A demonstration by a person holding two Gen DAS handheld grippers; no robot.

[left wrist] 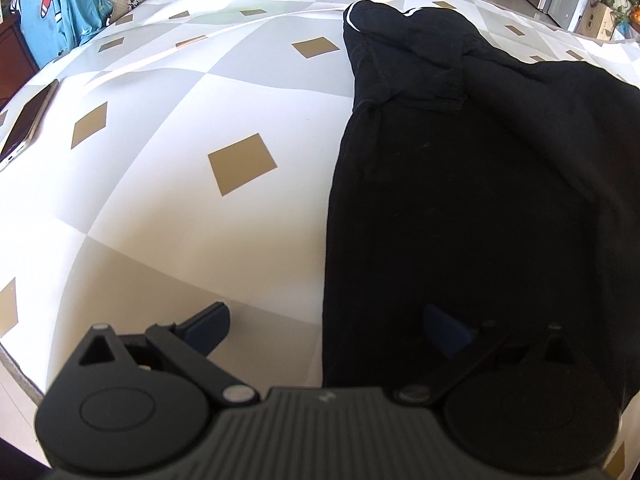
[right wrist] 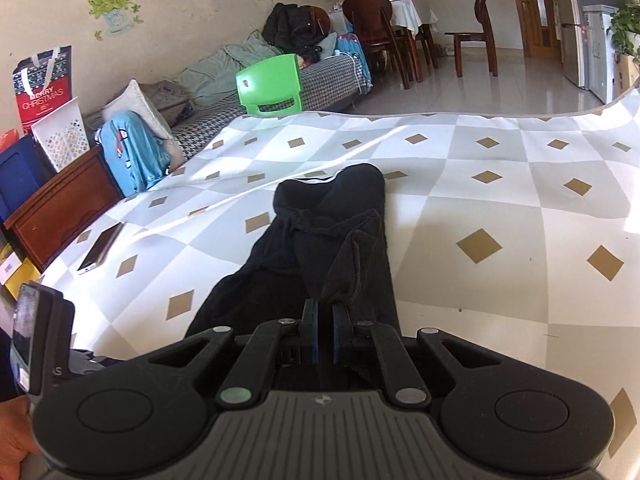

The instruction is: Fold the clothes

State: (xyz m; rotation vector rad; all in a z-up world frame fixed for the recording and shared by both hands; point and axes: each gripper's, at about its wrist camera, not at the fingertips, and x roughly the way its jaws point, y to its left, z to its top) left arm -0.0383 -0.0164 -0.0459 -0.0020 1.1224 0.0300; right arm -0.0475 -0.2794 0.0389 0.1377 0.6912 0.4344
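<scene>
The black garment [right wrist: 320, 240] lies lengthwise on the counter [right wrist: 500, 208], on its checked grey-and-white cloth with tan diamonds, stretching away from both cameras toward the far edge. In the left wrist view the black garment [left wrist: 460, 200] occupies the right half of the counter [left wrist: 180, 140], with a white-piped edge showing at its far end and a folded layer lying across its upper part. In the right wrist view a raised fold of the fabric runs up from the near end, directly into the right tongs [right wrist: 325, 330]. The right tongs are closed, their blue pads nearly together, clamped on that lifted fold at the near end of the garment. The left tongs [left wrist: 326, 330] stand wide apart: the left finger is over bare cloth, the right finger is over the black fabric, and the garment's left edge runs between them; nothing is clamped. A phone [right wrist: 100, 248] lies flat near the left edge of the counter, well apart from the garment; the phone [left wrist: 28, 124] also shows at the left margin of the left wrist view. Beyond the counter stand a green plastic chair [right wrist: 270, 86], a sofa [right wrist: 224, 92] loaded with cushions and clothing, and dark wooden dining chairs [right wrist: 476, 32]. A hand [right wrist: 14, 432] shows at the lower left corner of the right wrist view
</scene>
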